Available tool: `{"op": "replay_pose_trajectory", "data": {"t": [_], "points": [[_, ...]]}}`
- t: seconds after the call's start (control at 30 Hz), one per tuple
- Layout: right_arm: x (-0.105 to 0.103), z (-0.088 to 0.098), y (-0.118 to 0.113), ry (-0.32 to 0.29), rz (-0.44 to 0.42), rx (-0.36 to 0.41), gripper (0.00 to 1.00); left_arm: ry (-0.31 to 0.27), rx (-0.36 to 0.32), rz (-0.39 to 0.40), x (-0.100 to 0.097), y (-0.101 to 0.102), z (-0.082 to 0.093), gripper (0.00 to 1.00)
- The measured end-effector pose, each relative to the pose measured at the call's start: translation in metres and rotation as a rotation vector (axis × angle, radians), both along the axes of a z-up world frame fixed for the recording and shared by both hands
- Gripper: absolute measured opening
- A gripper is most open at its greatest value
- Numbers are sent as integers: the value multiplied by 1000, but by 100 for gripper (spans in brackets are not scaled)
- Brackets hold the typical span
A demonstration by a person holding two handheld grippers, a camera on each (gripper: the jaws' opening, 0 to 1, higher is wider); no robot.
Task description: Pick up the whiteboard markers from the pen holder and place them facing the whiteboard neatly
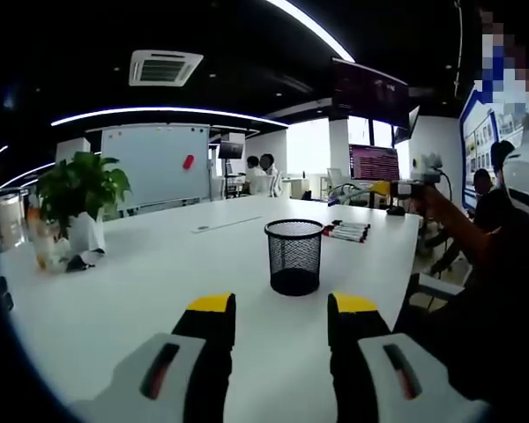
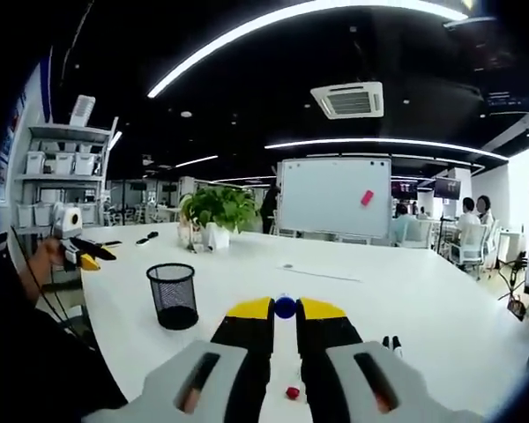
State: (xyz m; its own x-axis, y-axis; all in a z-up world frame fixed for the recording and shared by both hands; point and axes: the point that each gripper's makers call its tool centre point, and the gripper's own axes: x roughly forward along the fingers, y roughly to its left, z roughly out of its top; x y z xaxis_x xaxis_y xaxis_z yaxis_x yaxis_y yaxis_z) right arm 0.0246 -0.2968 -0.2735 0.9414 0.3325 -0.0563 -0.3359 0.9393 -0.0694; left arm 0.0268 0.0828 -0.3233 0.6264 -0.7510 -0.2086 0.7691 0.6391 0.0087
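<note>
We see a broad white bench (image 1: 159, 291) with plenty of bare surface around the black wire-mesh pen holder (image 1: 294, 256), which stands upright near the bench's middle, well in from every edge. In the left gripper view the left gripper (image 1: 278, 319) hovers just short of the holder with its yellow-tipped jaws wide apart and nothing between them; through the mesh we cannot tell what the holder contains. Beyond it, toward the far right edge of the bench, a row of whiteboard markers (image 1: 346, 232) lies side by side, apart from the holder. A leafy green potted plant in a white pot (image 1: 81, 196) stands near the left edge, and a white whiteboard on a stand (image 1: 156, 163) rises past the far end. In the right gripper view the right gripper (image 2: 286, 308) has its jaws closed on a blue-capped marker (image 2: 286, 307), held above the bench; a small red cap (image 2: 292, 392) shows below them and dark marker ends (image 2: 391, 343) lie just to their right.
</note>
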Motion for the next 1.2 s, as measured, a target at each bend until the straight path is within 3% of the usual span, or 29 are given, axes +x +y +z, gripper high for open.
{"op": "replay_pose_trajectory", "data": {"t": [0.43,0.73,1.2], "points": [[-6,0,-29,-48,-84,52,13,-4,2,2,0,1,1,43],[-6,0,-45,-68,-131,4,13,-7,3,2,0,0,2,43],[-10,-1,-77,-86,-227,31,13,-8,3,4,1,1,2,43]]}}
